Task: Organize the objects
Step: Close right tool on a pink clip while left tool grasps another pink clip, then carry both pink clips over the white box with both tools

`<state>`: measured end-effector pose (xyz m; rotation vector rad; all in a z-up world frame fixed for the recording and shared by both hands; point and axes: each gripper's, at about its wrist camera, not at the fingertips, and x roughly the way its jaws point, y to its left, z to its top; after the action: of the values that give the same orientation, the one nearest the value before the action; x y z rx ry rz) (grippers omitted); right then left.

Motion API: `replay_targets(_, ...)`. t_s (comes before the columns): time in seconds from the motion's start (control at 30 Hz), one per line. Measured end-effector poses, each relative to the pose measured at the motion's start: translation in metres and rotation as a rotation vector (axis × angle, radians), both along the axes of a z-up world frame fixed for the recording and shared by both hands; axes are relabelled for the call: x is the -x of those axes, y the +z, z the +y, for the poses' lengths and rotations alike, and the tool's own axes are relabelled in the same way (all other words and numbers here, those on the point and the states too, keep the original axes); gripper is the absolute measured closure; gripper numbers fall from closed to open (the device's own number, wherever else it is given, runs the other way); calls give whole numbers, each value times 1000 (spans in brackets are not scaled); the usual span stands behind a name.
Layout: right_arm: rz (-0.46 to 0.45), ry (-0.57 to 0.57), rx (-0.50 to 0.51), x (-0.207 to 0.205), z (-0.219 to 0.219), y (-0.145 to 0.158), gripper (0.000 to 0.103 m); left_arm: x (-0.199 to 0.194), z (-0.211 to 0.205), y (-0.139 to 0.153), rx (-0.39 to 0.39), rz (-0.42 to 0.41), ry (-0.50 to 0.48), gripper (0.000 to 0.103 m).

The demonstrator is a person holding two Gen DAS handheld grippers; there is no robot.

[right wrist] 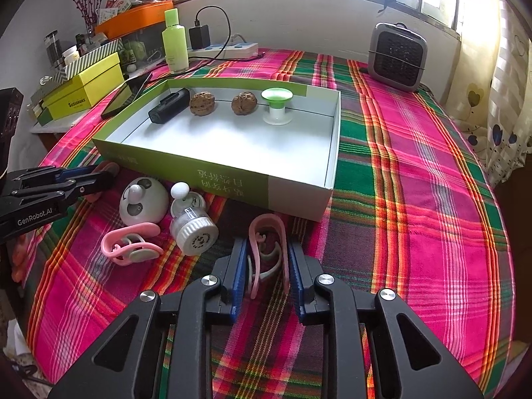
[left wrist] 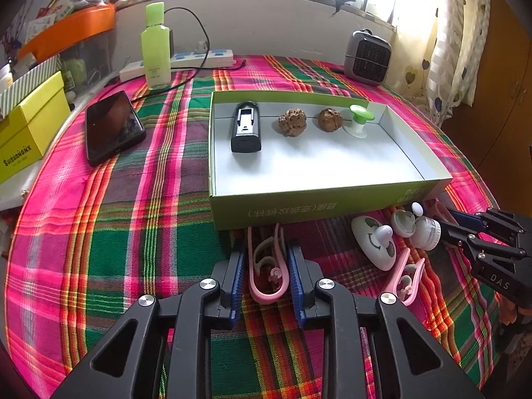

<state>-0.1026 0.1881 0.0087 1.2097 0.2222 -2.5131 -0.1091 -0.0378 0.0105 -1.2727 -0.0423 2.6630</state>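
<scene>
1. The left gripper (left wrist: 267,266) is clamped on a pink clip (left wrist: 266,277); the blue pads press both of its arms. This clip lies on the plaid tablecloth (left wrist: 109,232), just in front of the near wall of the green box (left wrist: 299,211).
2. The right gripper (right wrist: 267,264) is clamped on a second pink clip (right wrist: 269,249), also on the cloth just before the box's near wall.
3. A third pink clip (right wrist: 131,242) lies loose between the two grippers, beside a white panda-face toy (right wrist: 143,204) and a clear ribbed-cap bottle (right wrist: 193,229).
4. The box's white floor carries a row along its far wall: a black device (left wrist: 246,128), two walnuts (left wrist: 292,122), and a green-topped spool (left wrist: 359,121).
5. Outside the box: a phone (left wrist: 111,126), a green bottle (left wrist: 155,46), a power strip (left wrist: 199,60), a small heater (left wrist: 367,56) and a yellow box (left wrist: 30,123).
</scene>
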Motion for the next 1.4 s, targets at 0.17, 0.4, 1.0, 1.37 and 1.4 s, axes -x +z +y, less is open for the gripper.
replay_targets(0.17, 0, -3, 3, 0, 0, 0, 78, 0, 0, 0, 1, 0, 4, 81)
replay_targets(0.4, 2, -14, 14, -1, 2, 0, 78, -1, 3, 1, 4, 1, 12, 81)
replay_targets(1.0, 14, -3, 45, -4, 2, 9, 78, -10, 10, 17, 3, 42, -1, 82)
replay_targets(1.37, 43, 6, 63, -5, -4, 23, 78, -11, 12, 29, -8, 65, -6, 82)
replay_targets(1.4, 46, 6, 66, -5, -4, 25, 78, -11, 11, 30, -10, 66, -3, 82)
